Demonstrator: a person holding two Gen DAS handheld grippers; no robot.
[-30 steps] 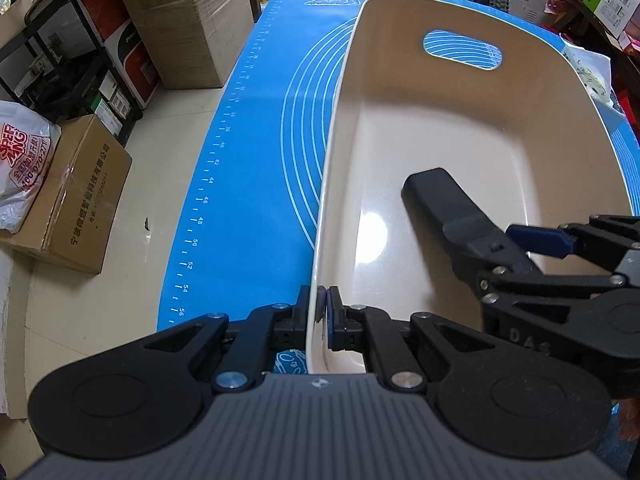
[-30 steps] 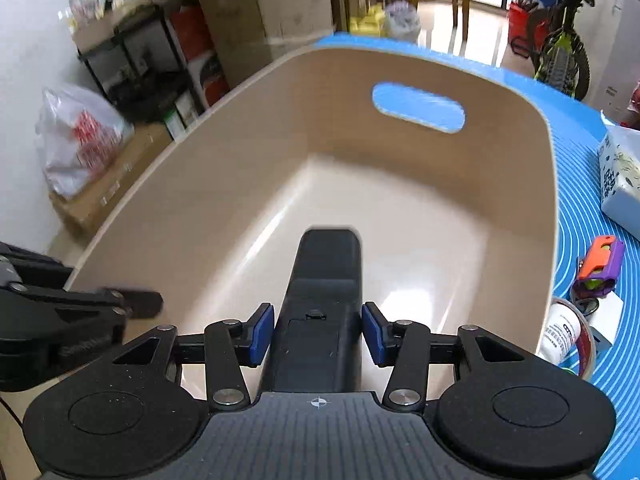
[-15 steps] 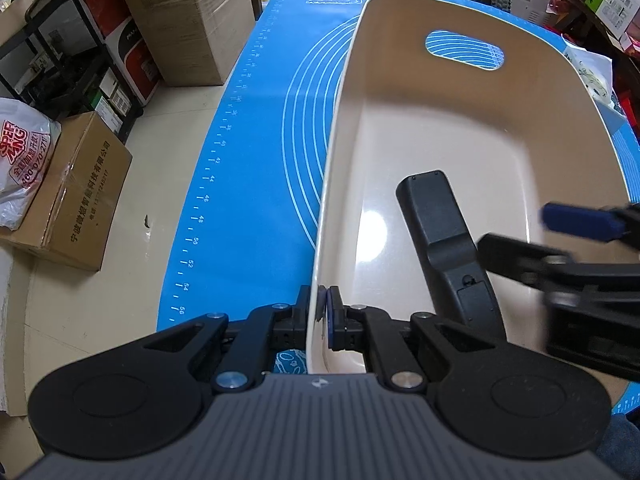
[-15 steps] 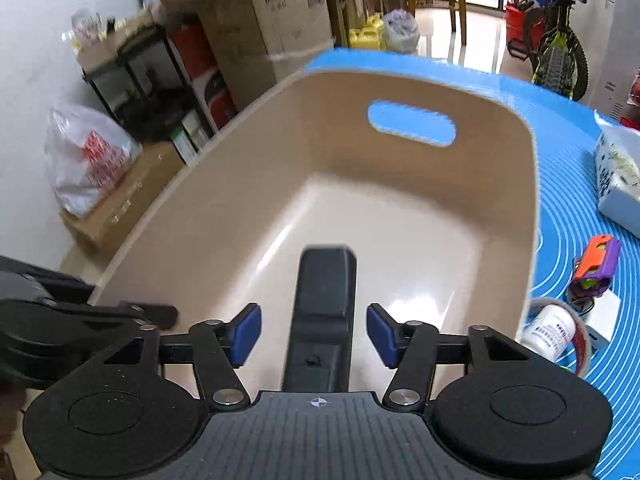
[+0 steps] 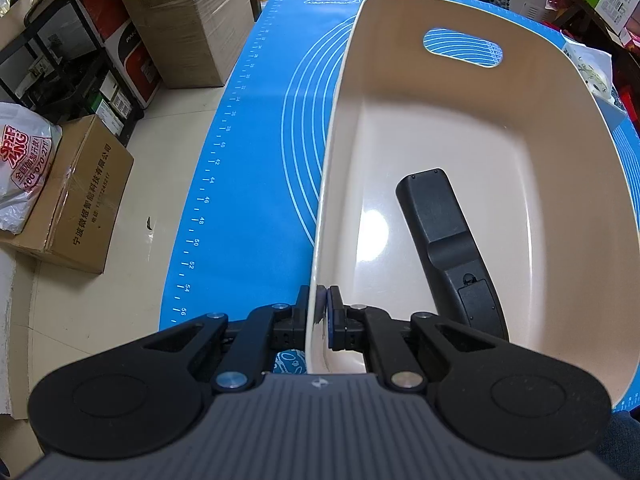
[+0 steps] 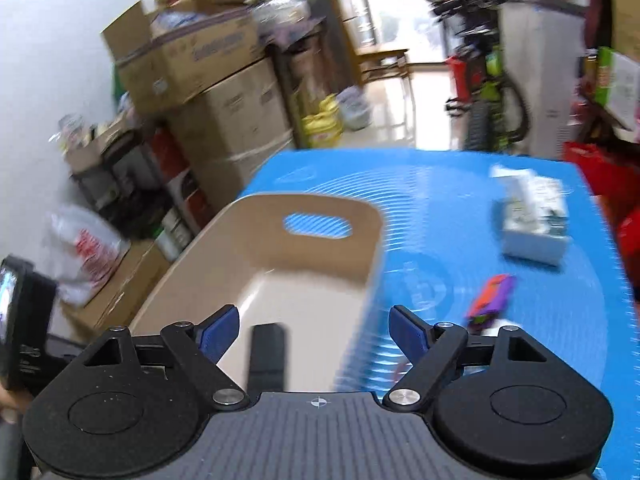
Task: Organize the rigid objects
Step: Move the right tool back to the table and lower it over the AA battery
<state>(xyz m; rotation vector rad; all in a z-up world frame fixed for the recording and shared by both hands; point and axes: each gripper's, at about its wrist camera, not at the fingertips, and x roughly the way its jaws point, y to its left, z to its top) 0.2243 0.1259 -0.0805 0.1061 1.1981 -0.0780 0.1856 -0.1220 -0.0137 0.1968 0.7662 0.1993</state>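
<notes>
Left wrist, hand-held gripper [image 5: 318,312] clamping bin [image 5: 560,216] rim

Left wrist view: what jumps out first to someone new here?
The big beige bin on the blue mat, with a black remote lying on its floor. The left claw is pinched on the bin's near rim. In the right wrist view, the right claw hangs open, empty.

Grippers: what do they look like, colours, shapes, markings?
Both match. The left gripper and right gripper have black linkage arms with silver pivot pins, round black discs on either side, blue finger pads, and a grey ribbed body with a small white crosshair mark. No cables or sleeves visible.
</notes>
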